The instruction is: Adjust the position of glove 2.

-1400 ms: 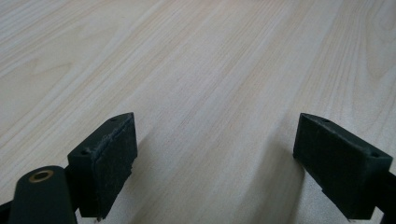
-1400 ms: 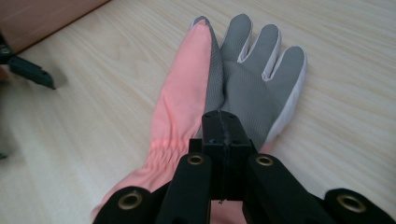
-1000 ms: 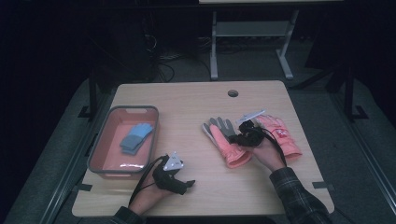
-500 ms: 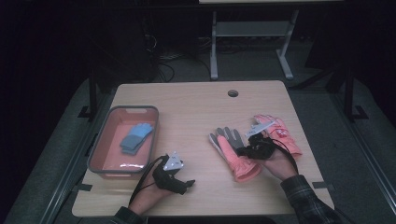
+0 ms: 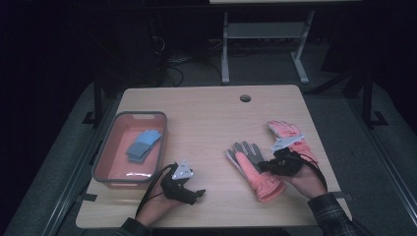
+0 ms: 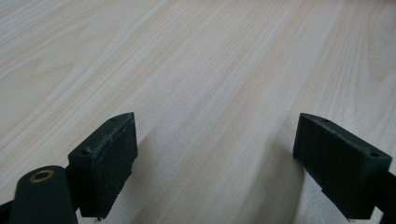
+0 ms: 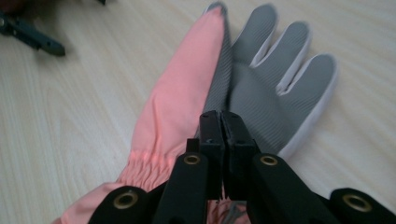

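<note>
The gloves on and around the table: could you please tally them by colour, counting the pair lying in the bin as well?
Pink gloves: 2, one folded with its grey palm up, held by the right gripper, one behind that hand.
Blue gloves: 2, one light and one darker, in the pink bin.
Total: 4.

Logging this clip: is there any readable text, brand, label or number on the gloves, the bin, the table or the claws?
None readable in any view.
Pink and grey padded glove: plain fabric, no logo or tag showing.
Second pink glove: no print visible, too small to be sure.
Red plastic bin with folded blue cloth: no label seen.
Light wooden table: bare grain.
Left claw and right claw: unmarked black.
</note>
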Demonstrator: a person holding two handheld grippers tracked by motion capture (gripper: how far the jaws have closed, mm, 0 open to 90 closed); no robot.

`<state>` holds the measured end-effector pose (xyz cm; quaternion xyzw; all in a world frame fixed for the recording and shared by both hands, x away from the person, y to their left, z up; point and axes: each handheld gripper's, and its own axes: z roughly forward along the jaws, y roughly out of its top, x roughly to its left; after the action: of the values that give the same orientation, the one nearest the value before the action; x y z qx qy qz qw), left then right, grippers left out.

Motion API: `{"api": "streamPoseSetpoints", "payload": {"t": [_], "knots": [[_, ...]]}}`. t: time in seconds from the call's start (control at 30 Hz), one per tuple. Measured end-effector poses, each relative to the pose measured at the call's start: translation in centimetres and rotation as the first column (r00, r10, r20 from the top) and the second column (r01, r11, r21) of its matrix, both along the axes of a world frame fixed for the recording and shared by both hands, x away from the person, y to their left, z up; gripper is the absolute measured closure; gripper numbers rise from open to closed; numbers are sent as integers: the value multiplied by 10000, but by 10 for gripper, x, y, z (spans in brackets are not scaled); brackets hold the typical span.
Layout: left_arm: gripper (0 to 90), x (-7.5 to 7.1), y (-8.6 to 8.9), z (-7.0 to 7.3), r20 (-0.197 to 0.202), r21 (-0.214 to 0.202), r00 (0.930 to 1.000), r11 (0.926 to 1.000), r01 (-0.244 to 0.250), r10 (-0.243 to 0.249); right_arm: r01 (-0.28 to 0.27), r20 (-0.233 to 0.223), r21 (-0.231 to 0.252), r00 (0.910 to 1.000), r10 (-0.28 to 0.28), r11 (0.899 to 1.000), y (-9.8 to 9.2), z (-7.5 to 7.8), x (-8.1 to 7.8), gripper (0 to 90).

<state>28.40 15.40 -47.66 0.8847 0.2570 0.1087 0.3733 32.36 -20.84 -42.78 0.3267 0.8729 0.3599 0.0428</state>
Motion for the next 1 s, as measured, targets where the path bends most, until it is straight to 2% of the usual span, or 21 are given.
{"api": "streamPoseSetpoints", "payload": {"t": [0.17, 0.23, 0.3, 0.4, 0.43, 0.5, 0.57, 0.67, 0.77, 0.83, 0.9, 1.0], "knots": [[131, 0, 0, 0, -24, -10, 10000, 10000, -12, 12, 550, 211, 238, 9982, -555, 9982, -12, 10, 4, 889], [131, 0, 0, 0, -16, -3, 10000, 10000, -6, 6, 901, 272, 108, 9955, -904, 9959, -14, 10, 6, 889], [131, 0, 0, 0, -47, -25, 10000, 10000, -21, 21, 1357, 484, -98, 9897, -1351, 9907, -20, 11, 11, 900], [131, 0, 0, 0, -46, -27, 10000, 10000, -20, 20, 2290, 342, -48, 9729, -2287, 9734, -34, 13, 25, 900], [131, 0, 0, 0, -47, -31, 10000, 10000, -23, 23, 2410, 283, -122, 9702, -2406, 9704, -35, 11, 30, 900], [131, 0, 0, 0, -50, -24, 10000, 10000, -22, 22, 2380, 62, -276, 9713, -2379, 9709, -30, 4, 35, 900], [131, 0, 0, 0, -48, -21, 10000, 10000, -19, 19, 2161, -23, -590, 9763, -2166, 9746, -20, -3, 37, 900], [131, 0, 0, 0, -48, -32, 10000, 10000, -25, 25, 2021, -148, -979, 9788, -2045, 9745, -6, -10, 40, 900], [131, 0, 0, 0, -48, -29, 10000, 10000, -24, 24, 1736, -221, -1161, 9839, -1773, 9779, 7, -15, 42, 900], [131, 0, 0, 0, -49, -25, 10000, 10000, -21, 21, 1502, -251, -1031, 9878, -1535, 9833, 14, -16, 42, 900], [131, 0, 0, 0, -49, -28, 10000, 10000, -22, 22, 1297, -156, -1059, 9911, -1321, 9859, 21, -16, 43, 900], [131, 0, 0, 0, -44, -32, 10000, 10000, -25, 25, 1073, -261, -1001, 9935, -1104, 9892, 31, -16, 44, 900]]}}
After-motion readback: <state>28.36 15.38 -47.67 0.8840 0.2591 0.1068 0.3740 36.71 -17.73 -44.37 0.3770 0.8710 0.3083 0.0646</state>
